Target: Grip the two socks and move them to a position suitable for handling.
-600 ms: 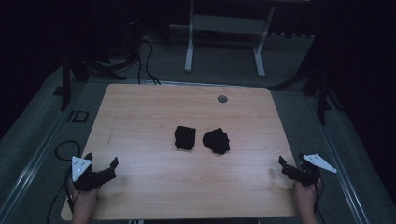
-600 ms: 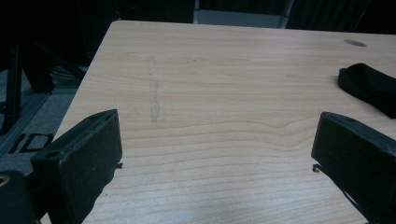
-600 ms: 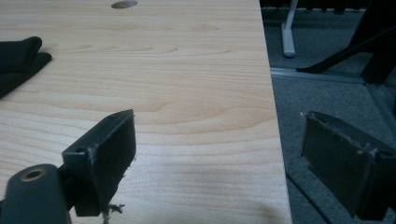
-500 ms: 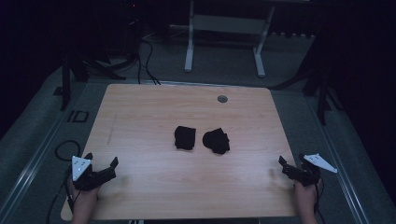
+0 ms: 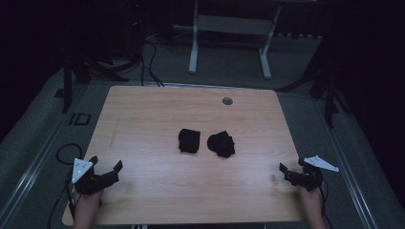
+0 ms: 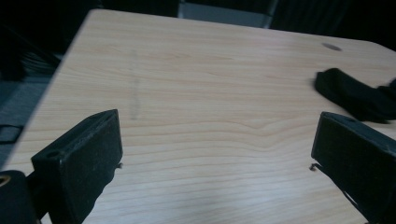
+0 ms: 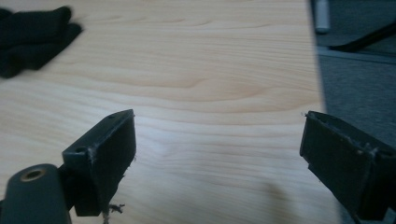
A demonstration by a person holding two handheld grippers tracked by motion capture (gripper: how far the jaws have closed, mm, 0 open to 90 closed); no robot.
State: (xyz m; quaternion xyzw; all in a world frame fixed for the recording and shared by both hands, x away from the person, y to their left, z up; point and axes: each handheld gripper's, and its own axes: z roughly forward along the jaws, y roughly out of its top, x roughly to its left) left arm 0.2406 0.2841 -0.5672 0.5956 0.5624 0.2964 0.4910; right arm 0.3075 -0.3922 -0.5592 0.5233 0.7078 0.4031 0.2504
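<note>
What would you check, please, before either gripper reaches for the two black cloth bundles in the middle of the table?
1. Left gripper open with nothing between its jaws: ok.
2. Right gripper open with nothing between its jaws: ok.
3. Left black bundle and right black bundle lying apart, not overlapping: ok, a narrow gap of wood shows between them.
4. Bare table between each gripper and the bundles: ok.
5. Both bundles away from the table edges: ok, near the centre.
6. What each bundle is and how it is folded: cannot tell, too dark.
</note>
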